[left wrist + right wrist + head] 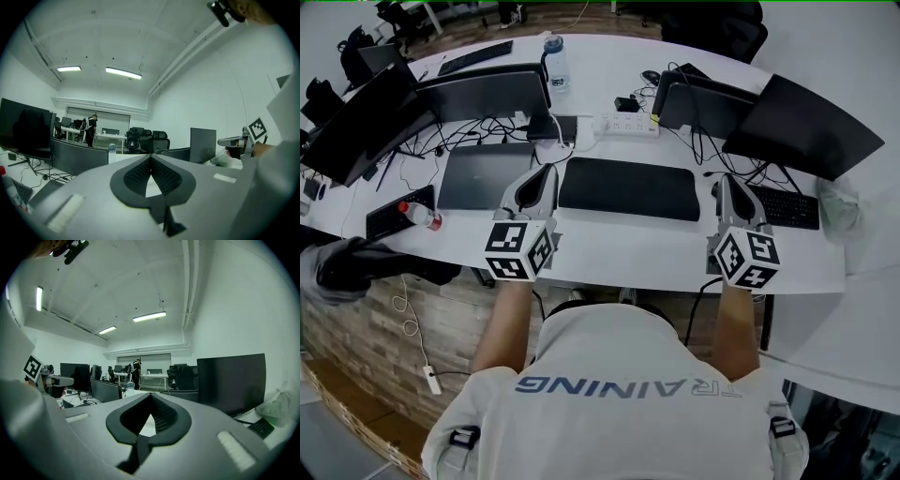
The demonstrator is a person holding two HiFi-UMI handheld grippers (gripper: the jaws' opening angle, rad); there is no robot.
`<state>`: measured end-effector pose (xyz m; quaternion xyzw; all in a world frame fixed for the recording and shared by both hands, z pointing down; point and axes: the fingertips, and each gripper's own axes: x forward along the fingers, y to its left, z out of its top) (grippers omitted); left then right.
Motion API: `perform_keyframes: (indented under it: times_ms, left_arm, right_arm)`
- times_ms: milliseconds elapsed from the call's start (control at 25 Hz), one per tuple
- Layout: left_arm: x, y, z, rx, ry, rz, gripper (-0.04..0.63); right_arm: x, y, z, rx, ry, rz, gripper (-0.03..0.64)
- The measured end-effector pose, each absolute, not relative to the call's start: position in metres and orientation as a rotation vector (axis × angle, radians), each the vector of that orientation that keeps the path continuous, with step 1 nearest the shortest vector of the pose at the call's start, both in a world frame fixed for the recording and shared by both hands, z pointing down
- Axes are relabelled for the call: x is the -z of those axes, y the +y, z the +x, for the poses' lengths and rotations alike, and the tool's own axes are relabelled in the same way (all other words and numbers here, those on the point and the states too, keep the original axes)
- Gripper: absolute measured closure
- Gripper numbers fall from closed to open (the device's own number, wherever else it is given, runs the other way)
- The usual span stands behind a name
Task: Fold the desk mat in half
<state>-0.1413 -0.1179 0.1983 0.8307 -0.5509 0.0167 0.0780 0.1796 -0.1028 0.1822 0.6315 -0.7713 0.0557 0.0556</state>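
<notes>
Desk (619, 246): white and curved, runs the width of the head view.
Right monitor (806, 127): dark, tilted, at the desk's far right corner.
Left monitor (356, 122): dark, at the far left, cables trailing beside it.
Desk mat (628, 187): black, lies flat at mid-desk between the two grippers, nothing touching it.
Laptop (483, 175): grey, closed, just left of the mat.
Keyboard (786, 207): black, right of the right gripper.
Left gripper (546, 171): held level beside the mat's left short edge; jaws pressed together, nothing between them (151, 157).
Right gripper (725, 180): near the mat's right short edge; jaws likewise together and empty (151, 394).
Power strip (628, 125): white, behind the mat.
Water bottle (555, 64): upright at the desk's far edge.
</notes>
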Motion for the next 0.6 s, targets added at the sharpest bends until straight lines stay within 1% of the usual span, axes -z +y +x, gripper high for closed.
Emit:
perform_keyframes:
  times_ms: [600]
  left_arm:
    - [-0.209, -0.128, -0.153, -0.047, -1.673, 2.436, 0.592]
  right_arm:
    - [-0.206, -0.124, 0.167, -0.218, -2.343, 1.847, 0.603]
